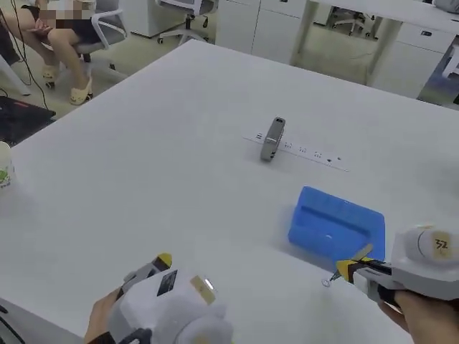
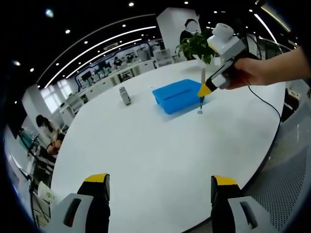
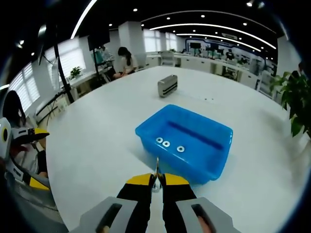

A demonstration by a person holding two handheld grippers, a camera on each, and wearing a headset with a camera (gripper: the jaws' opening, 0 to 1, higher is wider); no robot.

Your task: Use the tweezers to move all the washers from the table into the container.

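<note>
Our right gripper [image 3: 156, 179] clamps the tweezers [image 3: 156, 167], tips at a washer [image 1: 326, 282] lying at the container's [image 1: 315, 240] 6 o'clock, so next we pinch it and lift, while our left gripper [image 2: 160, 182] hangs wide open.

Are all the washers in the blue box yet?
Three washers already lie in the container. The right gripper holds the tweezers, tip near one more washer on the table. That one is left to move.
</note>
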